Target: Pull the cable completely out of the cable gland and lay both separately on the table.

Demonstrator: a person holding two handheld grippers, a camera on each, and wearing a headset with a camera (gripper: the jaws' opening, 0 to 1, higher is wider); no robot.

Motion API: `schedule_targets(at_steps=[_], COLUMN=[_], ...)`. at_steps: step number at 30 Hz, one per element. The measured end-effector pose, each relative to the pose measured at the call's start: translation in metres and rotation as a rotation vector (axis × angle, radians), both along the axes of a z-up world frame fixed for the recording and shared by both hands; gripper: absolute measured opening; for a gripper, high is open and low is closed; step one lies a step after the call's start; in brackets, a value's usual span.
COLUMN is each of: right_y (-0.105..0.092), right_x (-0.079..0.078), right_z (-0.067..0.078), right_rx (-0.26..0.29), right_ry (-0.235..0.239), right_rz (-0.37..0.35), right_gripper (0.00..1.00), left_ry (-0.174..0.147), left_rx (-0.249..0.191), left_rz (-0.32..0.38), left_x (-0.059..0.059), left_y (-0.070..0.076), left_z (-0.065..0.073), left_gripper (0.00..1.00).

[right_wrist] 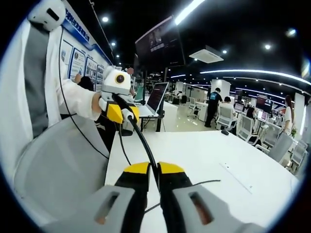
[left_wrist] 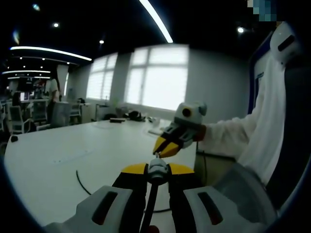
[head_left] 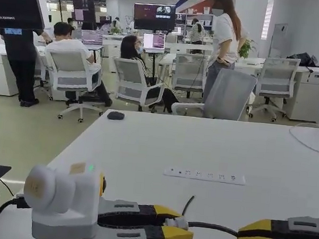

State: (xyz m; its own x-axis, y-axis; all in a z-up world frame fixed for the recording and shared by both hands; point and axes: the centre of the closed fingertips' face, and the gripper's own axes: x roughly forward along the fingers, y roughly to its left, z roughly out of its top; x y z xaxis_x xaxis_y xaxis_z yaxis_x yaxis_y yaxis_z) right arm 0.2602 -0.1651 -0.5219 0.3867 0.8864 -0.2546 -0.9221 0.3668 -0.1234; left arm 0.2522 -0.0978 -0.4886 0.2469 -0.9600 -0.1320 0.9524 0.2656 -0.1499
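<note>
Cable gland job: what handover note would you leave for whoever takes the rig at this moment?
Left tongs: shut on the cable gland, held off the table.
Right tongs: shut on the cable beside the gland; the cable spans the gap between them.
Done: both parts gripped.
Left: cable not yet out. Pull it fully free, then lay cable and gland down separately.
</note>
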Motion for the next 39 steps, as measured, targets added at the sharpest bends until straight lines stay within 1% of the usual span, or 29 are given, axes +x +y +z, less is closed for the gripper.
schedule_targets(at_steps=[2, 3, 4, 5, 6, 7, 9, 12, 15, 17, 22, 24, 27, 29, 31, 34, 39], right_y=[0.003, 0.007, 0.009, 0.014, 0.015, 0.02, 0.027, 0.038, 0.047, 0.051, 0.055, 0.056, 0.058, 0.058, 0.057, 0.056, 0.055], right_x=[-0.001, -0.003, -0.004, -0.005, -0.006, -0.007, -0.009, -0.014, -0.019, -0.02, -0.022, -0.023, -0.026, -0.026, -0.028, -0.03, -0.032], right_z=[0.007, 0.014, 0.017, 0.023, 0.024, 0.028, 0.032, 0.039, 0.039, 0.037, 0.031, 0.031, 0.028, 0.026, 0.026, 0.025, 0.023], right_rx=[0.009, 0.02, 0.018, 0.011, 0.008, -0.009, -0.038, -0.037, -0.065, -0.077, -0.081, -0.079, -0.076, -0.078, -0.069, -0.068, -0.066], right_ry=[-0.011, -0.023, -0.033, -0.053, -0.06, -0.08, -0.107, -0.119, -0.137, -0.136, -0.116, -0.114, -0.102, -0.099, -0.08, -0.086, -0.078], right_rz=[0.012, 0.025, 0.032, 0.048, 0.053, 0.067, 0.096, 0.143, 0.191, 0.206, 0.226, 0.23, 0.244, 0.245, 0.25, 0.256, 0.257], right_gripper=[0.06, 0.07, 0.09, 0.12, 0.14, 0.16, 0.15, 0.16, 0.16, 0.15, 0.13, 0.11, 0.06, 0.06, 0.06, 0.04, 0.03], left_ry=[-0.003, -0.007, -0.01, -0.014, -0.014, -0.015, -0.017, -0.02, -0.023, -0.021, -0.02, -0.019, -0.017, -0.016, -0.015, -0.015, -0.012], left_rx=[-0.002, 0.003, 0.008, 0.015, 0.016, 0.019, 0.023, 0.031, 0.036, 0.035, 0.032, 0.034, 0.032, 0.035, 0.036, 0.037, 0.037], left_rz=[-0.004, -0.009, -0.011, -0.017, -0.019, -0.025, -0.034, -0.046, -0.055, -0.057, -0.06, -0.062, -0.062, -0.065, -0.072, -0.075, -0.081], left_x=[0.0, 0.0, 0.0, -0.001, -0.001, -0.002, -0.004, -0.007, -0.009, -0.01, -0.011, -0.012, -0.011, -0.011, -0.013, -0.013, -0.014], left_y=[-0.001, -0.002, -0.003, -0.005, -0.005, -0.007, -0.009, -0.013, -0.014, -0.014, -0.014, -0.014, -0.015, -0.015, -0.015, -0.016, -0.018], left_z=[0.002, 0.002, 0.002, 0.001, 0.0, 0.0, -0.001, -0.002, -0.003, -0.003, -0.002, -0.003, -0.003, -0.003, -0.004, -0.004, -0.004], left_gripper=[0.17, 0.17, 0.17, 0.17, 0.17, 0.17, 0.17, 0.17, 0.17, 0.17, 0.17, 0.17, 0.17, 0.17, 0.17, 0.17, 0.17])
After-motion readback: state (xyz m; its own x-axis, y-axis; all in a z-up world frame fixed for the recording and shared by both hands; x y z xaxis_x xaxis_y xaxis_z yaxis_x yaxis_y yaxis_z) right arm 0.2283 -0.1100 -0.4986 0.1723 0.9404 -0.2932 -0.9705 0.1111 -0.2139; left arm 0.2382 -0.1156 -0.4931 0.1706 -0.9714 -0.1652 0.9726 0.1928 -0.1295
